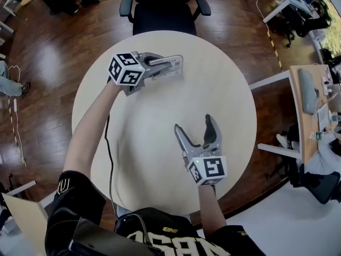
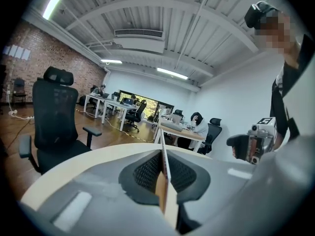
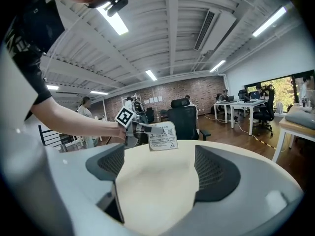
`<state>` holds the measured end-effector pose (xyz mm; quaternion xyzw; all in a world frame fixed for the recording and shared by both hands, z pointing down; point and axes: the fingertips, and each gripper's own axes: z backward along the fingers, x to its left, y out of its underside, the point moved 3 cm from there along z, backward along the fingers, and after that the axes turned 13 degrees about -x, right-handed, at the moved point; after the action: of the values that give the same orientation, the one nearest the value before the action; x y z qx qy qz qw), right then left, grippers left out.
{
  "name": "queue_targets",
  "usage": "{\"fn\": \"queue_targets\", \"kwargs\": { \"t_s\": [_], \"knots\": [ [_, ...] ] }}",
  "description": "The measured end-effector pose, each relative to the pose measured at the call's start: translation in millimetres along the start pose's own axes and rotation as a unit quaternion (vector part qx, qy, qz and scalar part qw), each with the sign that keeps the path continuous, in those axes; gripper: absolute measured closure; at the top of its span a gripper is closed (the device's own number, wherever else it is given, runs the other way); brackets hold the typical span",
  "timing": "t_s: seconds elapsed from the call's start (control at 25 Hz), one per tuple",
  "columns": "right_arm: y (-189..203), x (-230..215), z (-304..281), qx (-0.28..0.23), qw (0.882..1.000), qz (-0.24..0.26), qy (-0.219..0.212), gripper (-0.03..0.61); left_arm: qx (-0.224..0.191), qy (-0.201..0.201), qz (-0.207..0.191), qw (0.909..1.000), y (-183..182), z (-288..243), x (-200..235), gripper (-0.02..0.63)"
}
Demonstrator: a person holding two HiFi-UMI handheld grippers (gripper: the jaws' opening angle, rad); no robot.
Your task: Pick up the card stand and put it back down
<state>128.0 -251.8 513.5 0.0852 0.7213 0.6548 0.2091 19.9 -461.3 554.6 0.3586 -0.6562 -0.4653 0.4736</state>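
The card stand (image 1: 173, 70) is a thin clear plate with a printed white card, at the far side of the round table (image 1: 229, 95). My left gripper (image 1: 168, 64) is shut on its top edge. In the left gripper view the card stand (image 2: 163, 163) shows edge-on, pinched between the dark pads (image 2: 145, 173). In the right gripper view the card stand (image 3: 163, 137) hangs tilted from the left gripper (image 3: 143, 128), and I cannot tell whether it touches the table. My right gripper (image 1: 195, 124) rests low over the near right of the table, open, with nothing between its fingers (image 3: 106, 163).
A black office chair (image 1: 162, 9) stands behind the table's far edge. A desk (image 1: 311, 103) with small items is off to the right. A cable (image 1: 109, 159) runs along the person's left arm. Wooden floor surrounds the table.
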Motion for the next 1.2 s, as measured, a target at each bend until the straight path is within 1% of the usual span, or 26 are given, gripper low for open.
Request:
{"fn": "queue_targets", "kwargs": {
  "t_s": [0.12, 0.24, 0.56, 0.76, 0.92, 1.08, 1.2],
  "knots": [
    [-20.3, 16.9, -0.6, -0.025, 1.000, 0.000, -0.008, 0.130, 0.012, 0.004, -0.022, 0.9997, -31.2, 20.0, -21.0, 0.597],
    [-42.4, 30.4, 1.1, -0.048, 0.999, 0.000, -0.016, 0.130, 0.009, 0.002, -0.036, 0.9993, -67.0, 36.6, -40.4, 0.597],
    [-96.8, 57.5, 39.6, -0.096, 0.995, 0.008, -0.026, 0.130, -0.005, 0.012, -0.033, 0.9994, -145.3, 72.9, -124.8, 0.597],
    [-142.0, 74.8, 58.0, -0.140, 0.989, 0.021, -0.041, 0.130, -0.013, 0.022, -0.051, 0.9984, -184.9, 86.8, -185.8, 0.597],
    [-176.4, 92.9, 72.0, -0.174, 0.983, 0.028, -0.057, 0.129, -0.009, 0.024, -0.062, 0.9977, -202.5, 97.4, -227.8, 0.597],
    [-195.3, 110.7, 93.3, -0.205, 0.976, 0.021, -0.067, 0.130, 0.001, 0.018, -0.060, 0.9980, -196.8, 111.5, -261.8, 0.597],
    [-206.9, 123.3, 104.9, -0.215, 0.973, 0.022, -0.080, 0.130, -0.006, 0.016, -0.056, 0.9983, -196.3, 120.1, -286.3, 0.597]
  ]
}}
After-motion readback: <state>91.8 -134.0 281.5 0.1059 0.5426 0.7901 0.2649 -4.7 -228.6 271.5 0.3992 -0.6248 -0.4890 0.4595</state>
